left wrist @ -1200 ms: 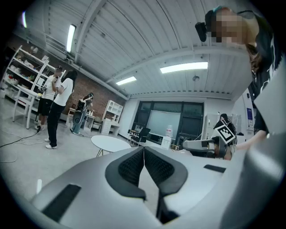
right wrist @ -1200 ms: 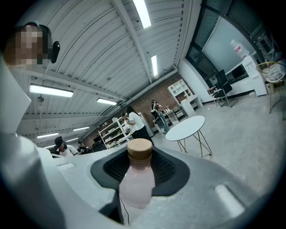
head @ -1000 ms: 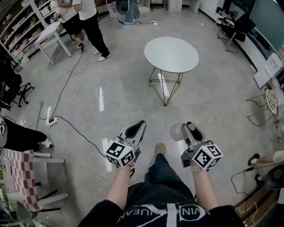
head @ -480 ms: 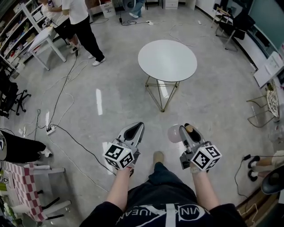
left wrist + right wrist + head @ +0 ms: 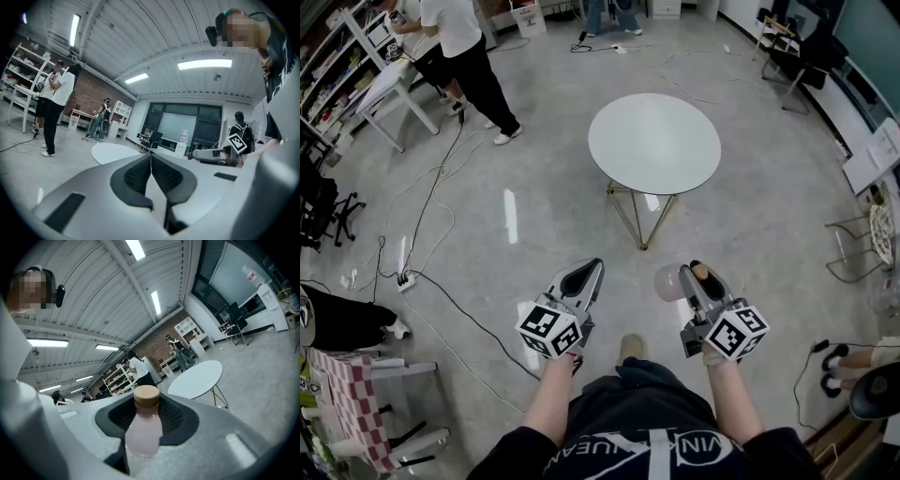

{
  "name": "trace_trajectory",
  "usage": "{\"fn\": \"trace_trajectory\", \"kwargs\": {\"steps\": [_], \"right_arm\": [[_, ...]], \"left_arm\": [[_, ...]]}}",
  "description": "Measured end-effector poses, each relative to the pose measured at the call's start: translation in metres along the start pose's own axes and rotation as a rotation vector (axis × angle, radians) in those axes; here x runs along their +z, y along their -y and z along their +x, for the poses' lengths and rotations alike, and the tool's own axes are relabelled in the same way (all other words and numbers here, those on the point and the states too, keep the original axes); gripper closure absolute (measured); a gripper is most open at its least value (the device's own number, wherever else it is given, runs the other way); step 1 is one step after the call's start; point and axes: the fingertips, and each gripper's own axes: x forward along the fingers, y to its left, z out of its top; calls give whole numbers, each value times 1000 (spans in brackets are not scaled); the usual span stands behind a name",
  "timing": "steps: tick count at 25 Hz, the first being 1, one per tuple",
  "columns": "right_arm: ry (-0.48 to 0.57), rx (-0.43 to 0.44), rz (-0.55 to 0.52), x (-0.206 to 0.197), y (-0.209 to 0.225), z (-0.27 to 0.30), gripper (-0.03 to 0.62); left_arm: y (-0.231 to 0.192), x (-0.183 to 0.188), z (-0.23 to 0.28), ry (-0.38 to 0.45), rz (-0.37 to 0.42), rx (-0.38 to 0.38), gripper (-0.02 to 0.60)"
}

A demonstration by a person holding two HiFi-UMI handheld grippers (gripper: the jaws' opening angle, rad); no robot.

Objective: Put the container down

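1. The right gripper (image 5: 146, 414) pinches a pale pink bottle (image 5: 142, 434) with a tan cap (image 5: 146, 397). Its dark ribbed pads (image 5: 174, 414) press on the bottle's body from both sides, and the cap stands clear beyond them.
2. In the head view, the bottle's pink body shows just left of that gripper's tip.
3. The bottle rests on nothing. It hangs over the grey floor (image 5: 534, 187), just ahead of the person's knee (image 5: 642, 375), and well apart from the round white table (image 5: 654, 142).
4. The left gripper (image 5: 151, 161) has its 2 pads pressed together along a thin seam, with nothing between them.
5. Both grippers sit side by side, apart from each other, with their tips pointing towards the table. Each has its marker cube at the hand end.
6. The table stands on thin wire legs (image 5: 642, 211).
7. At the upper left of the head view, a person in a white top and black trousers (image 5: 469, 47) stands beside a white desk (image 5: 389, 84).
8. A black cable (image 5: 441, 183) runs across the floor to a power strip (image 5: 405, 279).
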Motion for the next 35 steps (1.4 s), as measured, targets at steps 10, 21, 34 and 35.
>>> {"fn": "trace_trajectory", "kwargs": {"steps": [10,21,34,35], "right_arm": [[-1,9,32,12,21,23,457],[-13,5,73,11,43,39,457],[4,-50,72,39,73,93,457],[5,-52,73,42,77,98,457]], "left_arm": [[-13,6,24,-15,4,14,568],[-30,-13,33,-48,-33,49,567],[-74,8,98,-58,-39,-24,568],[-79,9,105,-61,-42,-28,568]]}}
